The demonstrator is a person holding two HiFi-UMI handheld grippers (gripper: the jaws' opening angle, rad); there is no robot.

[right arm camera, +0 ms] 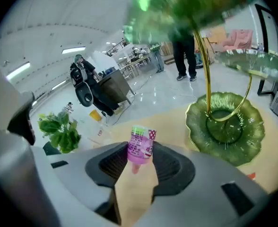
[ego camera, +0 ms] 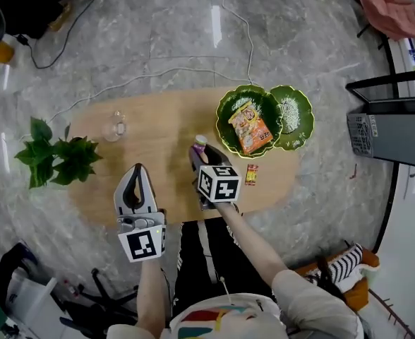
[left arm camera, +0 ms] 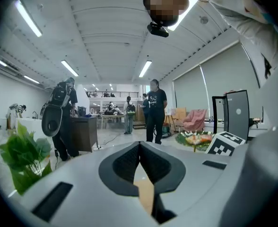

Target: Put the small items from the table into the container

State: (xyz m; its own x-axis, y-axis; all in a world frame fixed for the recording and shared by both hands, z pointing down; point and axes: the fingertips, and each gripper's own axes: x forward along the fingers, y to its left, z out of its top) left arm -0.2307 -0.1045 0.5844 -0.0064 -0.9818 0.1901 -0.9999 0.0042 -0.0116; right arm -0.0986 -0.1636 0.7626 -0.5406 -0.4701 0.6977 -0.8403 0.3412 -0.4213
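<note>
Wooden table: one.
Green leaf-shaped dishes: two, side by side, table's 2 o'clock.
Snack packet: one.
Small red packet: one, 4 o'clock.
Pink bottle: one.
Clear glass: one, 10 o'clock.
Leafy plant: one, 9 o'clock.

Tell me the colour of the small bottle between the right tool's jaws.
The bottle is pink with a green top; the right gripper view shows it best.

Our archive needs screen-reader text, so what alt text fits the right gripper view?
A small pink bottle with a green cap stands upright between the right claw's dark pads, which touch its sides, over a wooden table. A green leaf-shaped dish sits at right, a leafy plant at left, people behind.
</note>
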